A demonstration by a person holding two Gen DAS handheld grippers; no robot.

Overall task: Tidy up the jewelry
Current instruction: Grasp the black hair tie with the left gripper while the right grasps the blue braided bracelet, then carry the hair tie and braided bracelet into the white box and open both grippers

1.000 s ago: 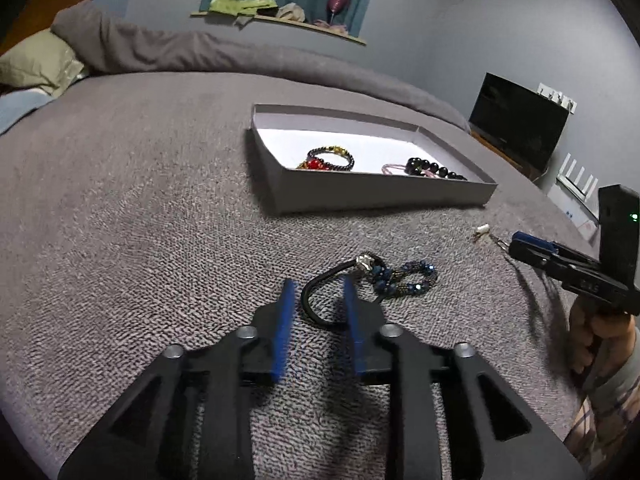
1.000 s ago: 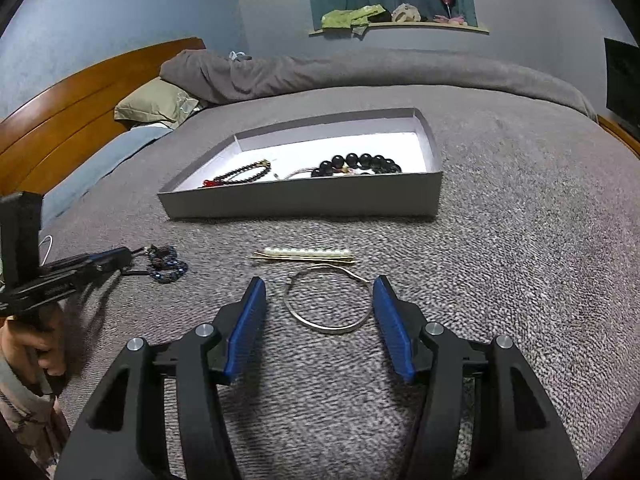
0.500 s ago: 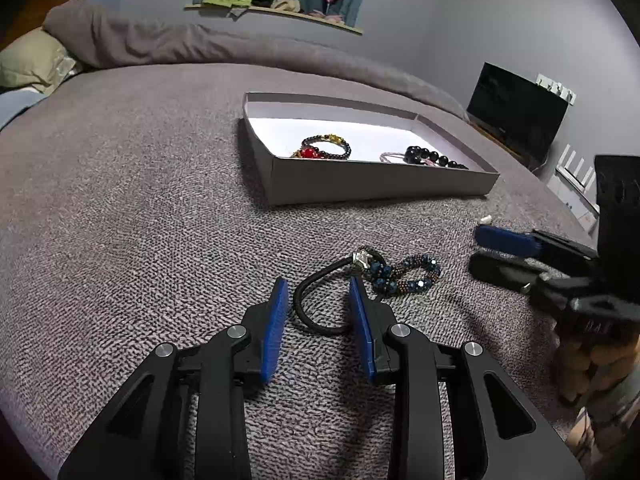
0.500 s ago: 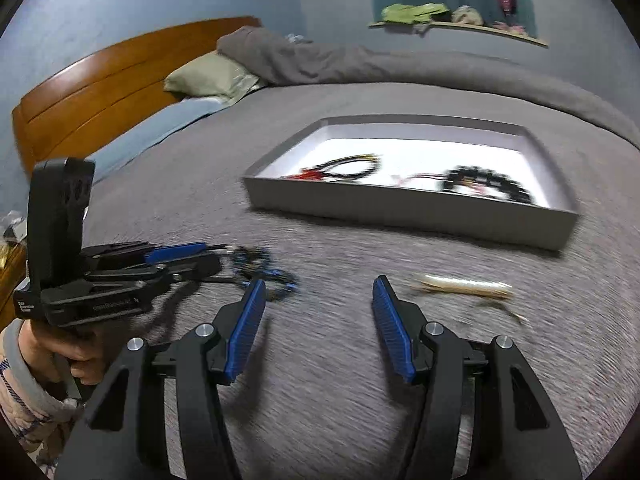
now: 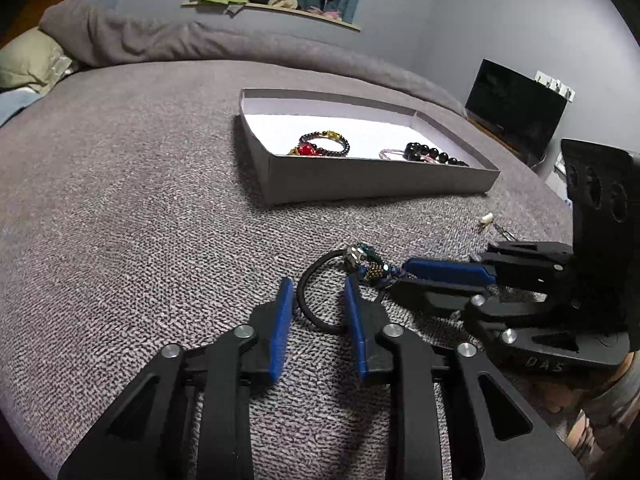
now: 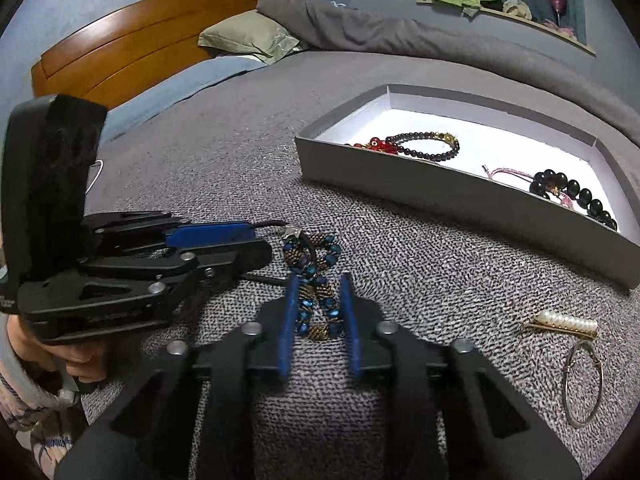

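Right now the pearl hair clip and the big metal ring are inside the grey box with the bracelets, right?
Not quite. The pearl hair clip and the metal ring lie on the bed cover, outside the grey box. Only the bracelets are in the box. The right wrist view shows it.

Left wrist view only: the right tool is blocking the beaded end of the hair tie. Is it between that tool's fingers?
Observer: Yes. The right tool straddles the beaded end of the hair tie, with one finger on each side. I cannot tell whether they are pressing on it.
Operator: Any loose pieces beyond that tool?
Observer: A pearl hairpin lies on the blanket to its right.
Operator: Is that all?
Observer: No. A thin metal hoop lies just nearer the camera than the hairpin.
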